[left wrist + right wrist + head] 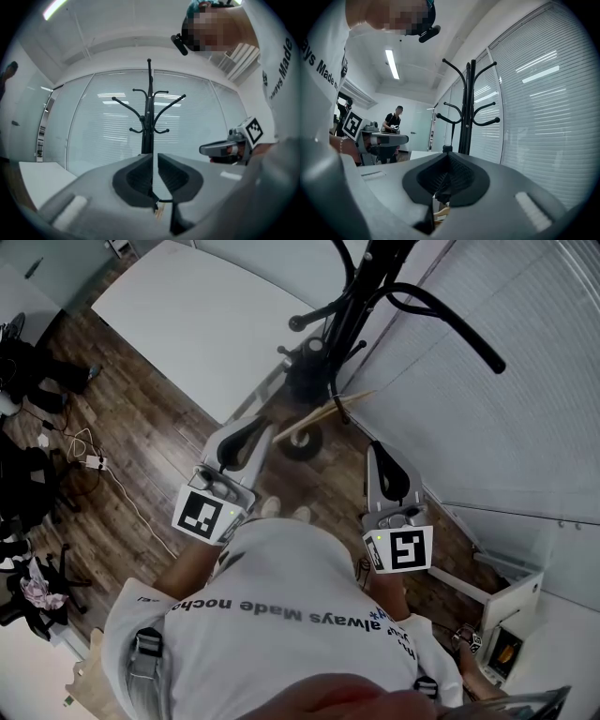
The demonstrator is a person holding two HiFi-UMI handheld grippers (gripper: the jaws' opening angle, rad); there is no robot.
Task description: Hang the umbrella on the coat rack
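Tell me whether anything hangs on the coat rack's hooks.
No. In the left gripper view every hook of the coat rack stands bare against the window blinds.

Straight ahead, at the floor's (159, 427) far edge: coat rack (349, 310), close against the window blinds (497, 427) on its right. Left of the rack, reaching further back: table (202, 324). Before the rack's pole, above the floor: umbrella (323, 414), its left end at the tip of the left gripper (261, 426). To the right, side by side with it and pointing at the rack: right gripper (375, 446). Along the floor's left edge: cables and a power strip (94, 462). Far behind the left gripper: second person (393, 123).
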